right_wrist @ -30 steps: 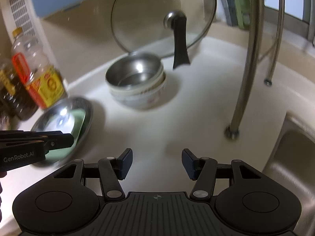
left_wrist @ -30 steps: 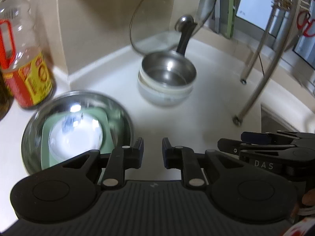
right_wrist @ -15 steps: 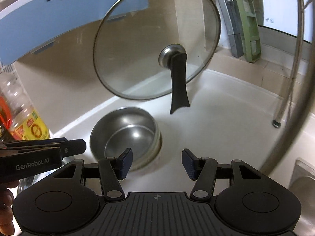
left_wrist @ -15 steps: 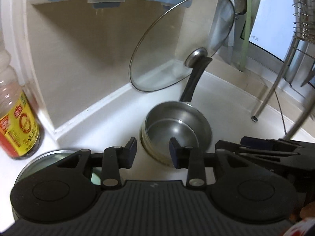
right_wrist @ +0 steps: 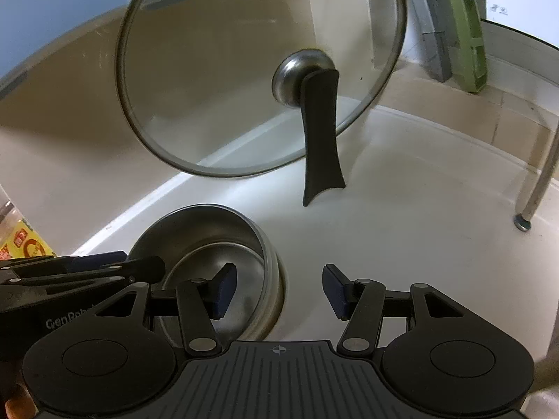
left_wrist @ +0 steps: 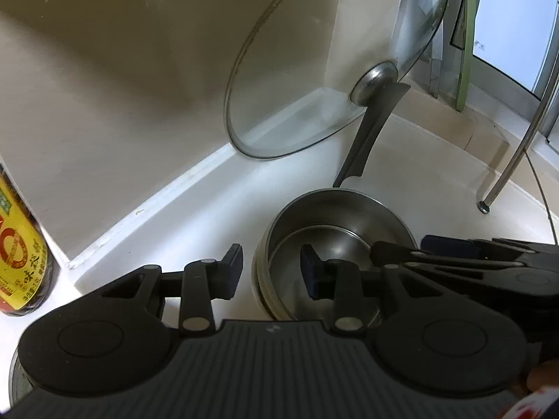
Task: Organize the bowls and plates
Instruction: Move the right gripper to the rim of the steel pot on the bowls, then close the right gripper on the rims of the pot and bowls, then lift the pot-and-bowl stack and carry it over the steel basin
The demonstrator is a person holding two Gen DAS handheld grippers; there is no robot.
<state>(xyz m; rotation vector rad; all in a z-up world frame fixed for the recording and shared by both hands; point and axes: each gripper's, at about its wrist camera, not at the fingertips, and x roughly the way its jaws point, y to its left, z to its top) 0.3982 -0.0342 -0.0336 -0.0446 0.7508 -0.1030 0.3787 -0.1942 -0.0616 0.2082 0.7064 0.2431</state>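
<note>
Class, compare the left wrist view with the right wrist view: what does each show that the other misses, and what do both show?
Only the left wrist view shows most of the oil bottle's label and the rim of a metal dish at the bottom left corner. Only the right wrist view shows the blue panel on the wall and the green rack in full. Both show the steel bowl atop a stack, the glass lid propped on its black handle, a metal leg, and both open tongs, left and right, astride opposite rims.
</note>
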